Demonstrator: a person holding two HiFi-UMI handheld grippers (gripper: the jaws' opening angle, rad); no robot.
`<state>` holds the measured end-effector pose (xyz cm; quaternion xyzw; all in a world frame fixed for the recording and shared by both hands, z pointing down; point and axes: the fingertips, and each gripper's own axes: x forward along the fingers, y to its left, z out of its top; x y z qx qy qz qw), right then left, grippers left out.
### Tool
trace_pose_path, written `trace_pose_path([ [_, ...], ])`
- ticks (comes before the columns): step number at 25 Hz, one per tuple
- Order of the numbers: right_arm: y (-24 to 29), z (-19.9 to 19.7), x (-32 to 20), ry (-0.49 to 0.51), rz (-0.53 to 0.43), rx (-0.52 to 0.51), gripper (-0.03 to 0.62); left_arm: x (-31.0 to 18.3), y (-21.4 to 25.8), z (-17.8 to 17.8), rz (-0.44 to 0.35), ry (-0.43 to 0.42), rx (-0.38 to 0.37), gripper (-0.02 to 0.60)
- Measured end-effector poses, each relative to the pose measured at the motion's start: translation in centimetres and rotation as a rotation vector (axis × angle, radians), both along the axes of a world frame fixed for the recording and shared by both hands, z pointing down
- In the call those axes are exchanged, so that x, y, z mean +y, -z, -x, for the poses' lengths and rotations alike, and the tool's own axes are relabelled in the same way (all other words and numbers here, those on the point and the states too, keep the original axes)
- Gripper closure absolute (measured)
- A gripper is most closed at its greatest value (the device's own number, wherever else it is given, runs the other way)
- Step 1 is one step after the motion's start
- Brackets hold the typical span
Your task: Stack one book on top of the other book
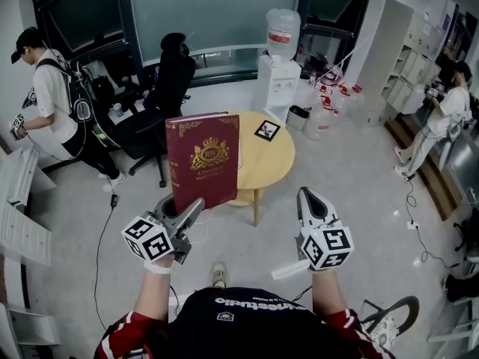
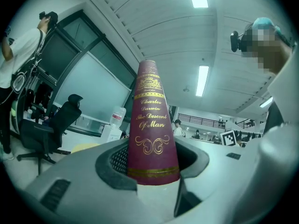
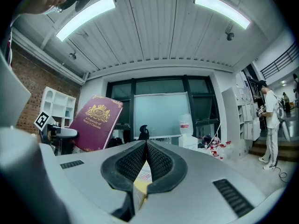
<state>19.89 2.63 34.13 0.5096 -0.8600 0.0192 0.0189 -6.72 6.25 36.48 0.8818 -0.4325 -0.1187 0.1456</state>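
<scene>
A maroon hardback book (image 1: 202,159) with gold print stands upright in the air, its lower edge clamped in my left gripper (image 1: 191,206). In the left gripper view its spine (image 2: 152,125) rises from between the pads, with my left gripper (image 2: 154,174) shut on it. My right gripper (image 1: 307,194) is level to the right of the book with its jaws together and nothing held; its tips (image 3: 146,143) meet. The book (image 3: 96,122) shows at the left of the right gripper view. A small dark square item (image 1: 267,131) lies on the round yellow table (image 1: 273,163) ahead; whether it is a book I cannot tell.
A black office chair (image 1: 161,96) stands left of the table and a water dispenser (image 1: 281,58) behind it, with water bottles (image 1: 329,107) on the floor. One person (image 1: 52,96) stands at the far left, another (image 1: 449,118) at the far right. White shelving (image 1: 19,215) lines the left edge.
</scene>
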Motion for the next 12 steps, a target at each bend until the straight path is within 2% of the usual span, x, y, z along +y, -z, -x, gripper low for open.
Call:
trace_pose_path([
  [8, 0.5, 2.1, -4.7, -0.009, -0.003, 0.002, 0.566, -4.9, 0.0, 2.1, 0.003, -0.017, 0.003, 0.357],
  [12, 2.0, 5.6, -8.0, -0.021, -0.001, 0.003, 0.566, -8.6, 1.1, 5.5, 0.011, -0.03, 0.013, 0.357],
])
